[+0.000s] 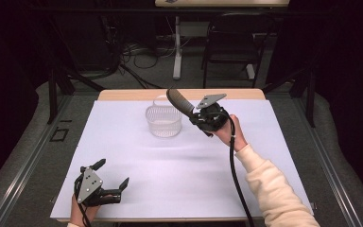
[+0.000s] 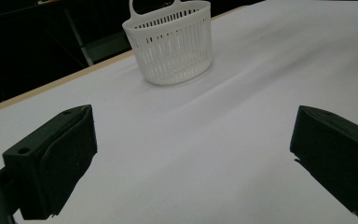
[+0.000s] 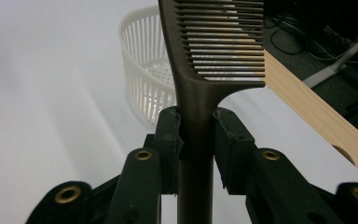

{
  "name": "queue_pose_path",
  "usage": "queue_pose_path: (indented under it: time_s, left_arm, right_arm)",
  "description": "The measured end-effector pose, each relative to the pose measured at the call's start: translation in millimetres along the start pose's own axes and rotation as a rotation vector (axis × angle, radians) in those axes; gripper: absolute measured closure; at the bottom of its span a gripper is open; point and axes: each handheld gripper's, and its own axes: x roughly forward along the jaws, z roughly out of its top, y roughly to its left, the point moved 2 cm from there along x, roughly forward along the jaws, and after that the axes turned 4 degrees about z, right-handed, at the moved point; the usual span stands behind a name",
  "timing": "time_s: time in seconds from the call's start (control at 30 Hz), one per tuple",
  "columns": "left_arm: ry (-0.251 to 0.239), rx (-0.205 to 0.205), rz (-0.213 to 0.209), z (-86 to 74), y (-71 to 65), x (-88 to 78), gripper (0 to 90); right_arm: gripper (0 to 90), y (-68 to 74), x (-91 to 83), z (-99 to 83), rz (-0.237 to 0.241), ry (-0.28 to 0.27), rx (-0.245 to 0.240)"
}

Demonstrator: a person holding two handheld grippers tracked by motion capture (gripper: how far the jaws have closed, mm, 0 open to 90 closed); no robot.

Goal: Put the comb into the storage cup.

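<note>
1. Comb [image 1: 179, 101]: you hold this dark brown comb in the right tongs [image 1: 199, 117], just right of centre in the high view, raised above the bench [image 1: 123, 151]. Its toothed end points toward the upper left of that frame, and it sits just right of the basket [image 1: 163, 121].
2. Right tongs, your own camera: the comb [image 3: 200, 74] rises up the middle of the right gripper view. Both jaws are clenched on its narrow handle, one on each side, with the pads pressed against it. The teeth run toward the right of that frame, at the top.
3. Basket: this white slotted container stands upright on the bench, slightly left of centre in the upper half of the high view. In the right gripper view the basket [image 3: 144, 70] lies behind the comb, to the left of its handle. In the left gripper view the basket [image 2: 172, 44] stands at top centre, with its loop handle at the far rim.
4. Left tongs [image 1: 112, 176]: your left hand [image 1: 82, 210] rests them at the lower left of the high view, near the front edge of the bench. The jaws are released and stand wide apart. In the left gripper view the left tongs [image 2: 191, 158] have bare white bench surface between the two jaws.
5. Bench: a white sheet covers it, and a strip of wooden edge shows along the far side [image 1: 137, 94]. The cable [image 1: 236, 179] of the right tongs trails down toward the bottom of the high view, beside your cream sleeve [image 1: 274, 189].
</note>
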Motion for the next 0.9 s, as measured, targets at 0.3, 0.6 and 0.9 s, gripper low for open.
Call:
queue_pose_path:
  time_s: [0.3,0.6,0.9]
  left_arm:
    - [0.0,0.001,0.0,0.2,-0.1,-0.2,0.6]
    - [-0.003,-0.002,-0.004,0.0,0.1,0.1,0.6]
    - [-0.002,0.0,-0.003,0.3,-0.4,-0.2,0.5]
  right_arm:
    - [72.4,-1.4,1.1,11.1,-0.003,-0.02,0.0]
    - [72.3,-1.7,8.0,15.7,0.006,-0.015,-0.007]
    - [72.3,-3.1,13.1,19.3,0.008,-0.027,0.003]
